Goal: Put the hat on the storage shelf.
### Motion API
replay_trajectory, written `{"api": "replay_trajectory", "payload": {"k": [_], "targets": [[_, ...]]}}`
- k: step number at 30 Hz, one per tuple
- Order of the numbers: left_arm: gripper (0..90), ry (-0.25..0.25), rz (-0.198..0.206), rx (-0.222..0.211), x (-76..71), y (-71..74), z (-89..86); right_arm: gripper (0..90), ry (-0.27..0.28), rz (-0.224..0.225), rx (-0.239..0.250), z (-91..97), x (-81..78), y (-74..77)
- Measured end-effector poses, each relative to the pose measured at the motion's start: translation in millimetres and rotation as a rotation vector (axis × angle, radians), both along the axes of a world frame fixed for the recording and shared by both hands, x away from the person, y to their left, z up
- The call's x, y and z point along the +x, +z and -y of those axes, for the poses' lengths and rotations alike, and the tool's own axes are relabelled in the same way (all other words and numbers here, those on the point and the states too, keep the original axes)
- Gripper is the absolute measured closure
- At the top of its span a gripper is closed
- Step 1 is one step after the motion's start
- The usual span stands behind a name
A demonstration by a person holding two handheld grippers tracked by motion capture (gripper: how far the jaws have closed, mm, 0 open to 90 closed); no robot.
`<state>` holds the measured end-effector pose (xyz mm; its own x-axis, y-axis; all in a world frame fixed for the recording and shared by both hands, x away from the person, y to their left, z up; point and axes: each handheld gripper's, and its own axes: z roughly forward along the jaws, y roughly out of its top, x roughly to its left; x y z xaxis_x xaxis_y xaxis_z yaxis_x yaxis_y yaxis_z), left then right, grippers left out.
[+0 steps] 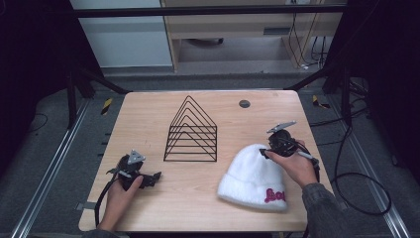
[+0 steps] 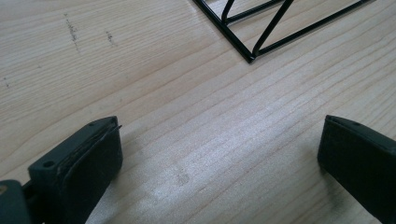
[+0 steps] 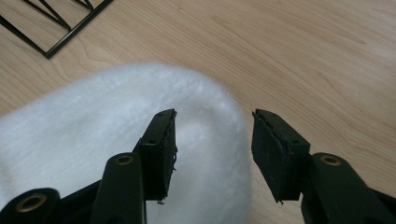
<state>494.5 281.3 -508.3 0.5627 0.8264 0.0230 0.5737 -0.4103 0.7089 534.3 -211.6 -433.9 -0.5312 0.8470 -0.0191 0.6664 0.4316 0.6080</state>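
Observation:
A white fuzzy beanie (image 1: 252,173) with red lettering on its cuff lies flat on the front right of the wooden table (image 1: 148,114). My right gripper (image 1: 266,152) hovers at its crown. In the right gripper view the beanie (image 3: 93,130) lies under the gripper (image 3: 214,140), its rounded edge between the half-spread jaws. The pads do not pinch the fabric. My left gripper (image 1: 156,177) rests at the front left, pointing right. In the left gripper view it (image 2: 219,154) stands wide open over bare wood.
A black wire rack (image 1: 191,131) with triangular dividers stands mid-table, between the two grippers. A corner of the rack (image 2: 261,28) lies ahead of the left jaws, and the rack (image 3: 51,23) sits beyond the beanie. A dark round grommet (image 1: 244,103) is at the back.

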Motion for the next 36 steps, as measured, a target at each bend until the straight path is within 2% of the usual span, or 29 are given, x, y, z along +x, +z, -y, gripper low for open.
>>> {"api": "replay_trajectory", "payload": {"k": [11,17,20,22,24,25,26,27,28,31,32,36], "targets": [[0.0,0.001,0.001,-0.002,0.0,-0.1,0.1,45.0,-0.026,-0.023,-0.013,-8.5,15.3,-16.1],[0.0,0.001,0.001,-0.003,0.0,-0.1,0.2,41.6,-0.042,-0.056,-0.020,-10.9,21.9,-25.1],[0.0,0.002,0.000,-0.004,-0.1,-0.1,0.3,41.7,-0.044,-0.072,-0.012,-10.9,23.8,-27.9],[0.0,0.002,0.000,-0.004,-0.1,-0.1,0.3,43.2,-0.046,-0.099,-0.016,-11.2,25.6,-33.5],[0.0,0.002,0.000,-0.004,-0.1,-0.1,0.3,44.2,-0.043,-0.101,-0.018,-11.4,25.8,-35.3],[0.0,0.002,0.000,-0.004,-0.1,-0.2,0.3,47.8,-0.043,-0.111,-0.017,-11.7,25.5,-37.4],[0.0,0.002,0.000,-0.004,-0.1,-0.2,0.3,47.8,-0.043,-0.111,-0.017,-11.7,25.5,-37.4],[0.0,0.003,0.000,-0.004,-0.1,-0.2,0.3,52.9,-0.039,-0.118,-0.011,-12.4,25.0,-38.6],[0.0,0.003,0.000,-0.004,-0.1,-0.2,0.3,52.9,-0.039,-0.118,-0.011,-12.4,25.0,-38.6],[0.0,0.002,0.000,-0.004,-0.1,-0.1,0.3,65.8,-0.019,-0.121,-0.006,-12.9,24.2,-37.4],[0.0,0.002,0.000,-0.003,-0.1,-0.1,0.2,72.8,-0.019,-0.120,-0.002,-13.2,23.2,-35.9],[0.0,0.001,0.000,-0.003,-0.1,-0.1,0.2,80.9,0.002,-0.099,0.003,-12.5,18.9,-32.0]]}}
